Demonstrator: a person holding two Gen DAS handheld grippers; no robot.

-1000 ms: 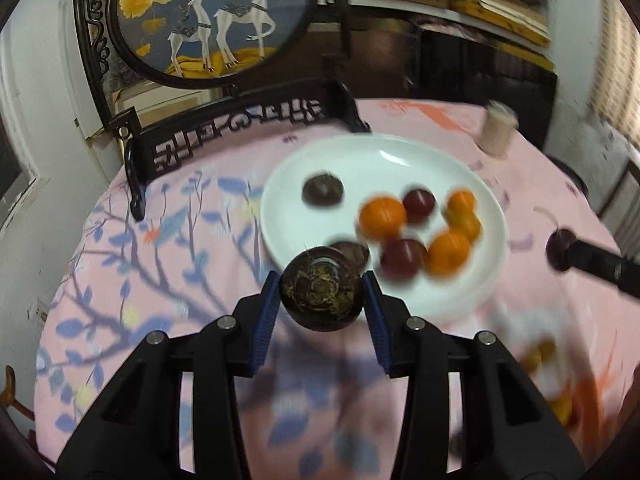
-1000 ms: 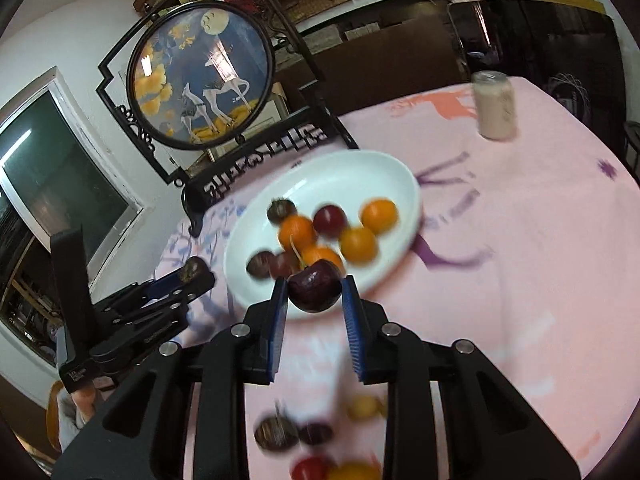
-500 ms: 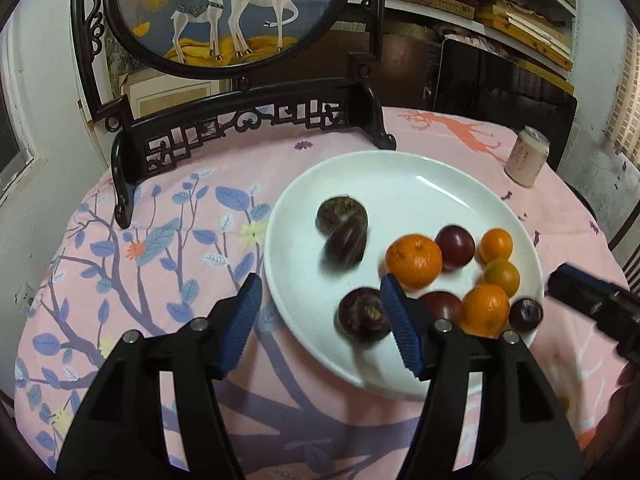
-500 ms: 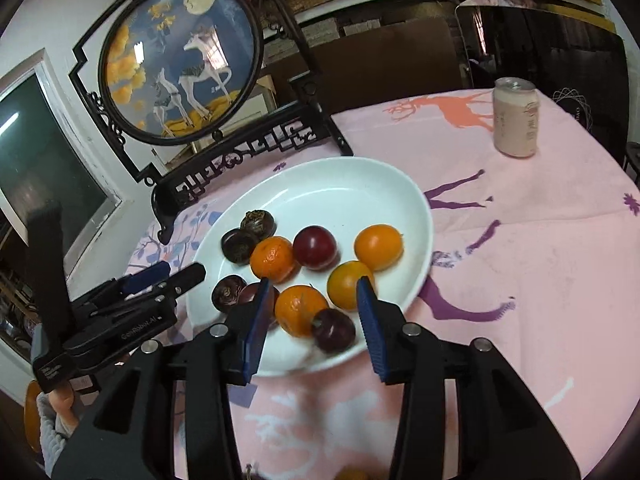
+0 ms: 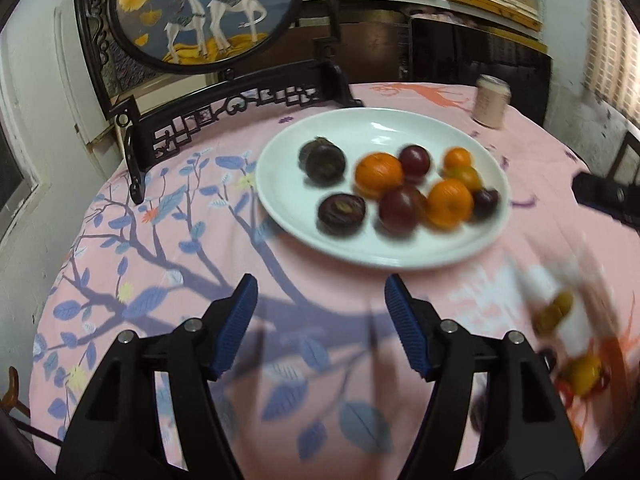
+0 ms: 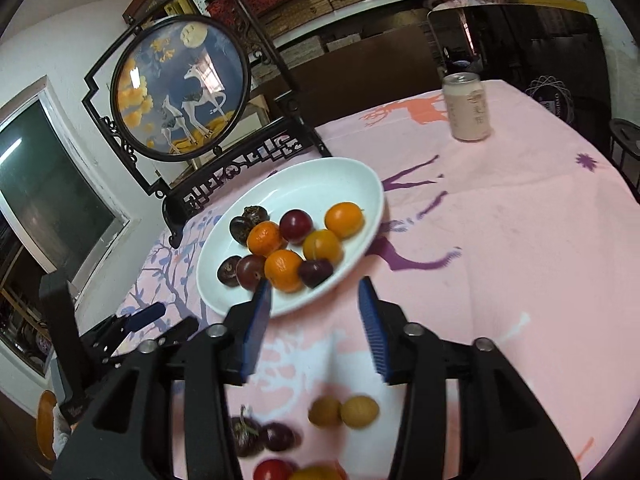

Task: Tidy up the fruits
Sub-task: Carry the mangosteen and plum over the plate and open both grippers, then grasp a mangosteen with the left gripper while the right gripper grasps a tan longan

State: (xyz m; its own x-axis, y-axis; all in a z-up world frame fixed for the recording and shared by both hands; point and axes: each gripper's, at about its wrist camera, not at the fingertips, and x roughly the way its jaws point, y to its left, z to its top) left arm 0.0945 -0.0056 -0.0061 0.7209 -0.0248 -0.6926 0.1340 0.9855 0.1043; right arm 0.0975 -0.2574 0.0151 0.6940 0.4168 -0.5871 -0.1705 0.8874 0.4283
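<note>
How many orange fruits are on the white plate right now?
4, all on the plate: one mid-plate beside the dark fruits, one at the right rim, one just below that, one nearest the right gripper. None looks hidden.

Can [image 6: 466, 107]: printed characters, too small to read.

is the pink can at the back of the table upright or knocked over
Upright. The pink can stands on its base on the pink tablecloth, silver top facing up, apart from the white plate.
</note>
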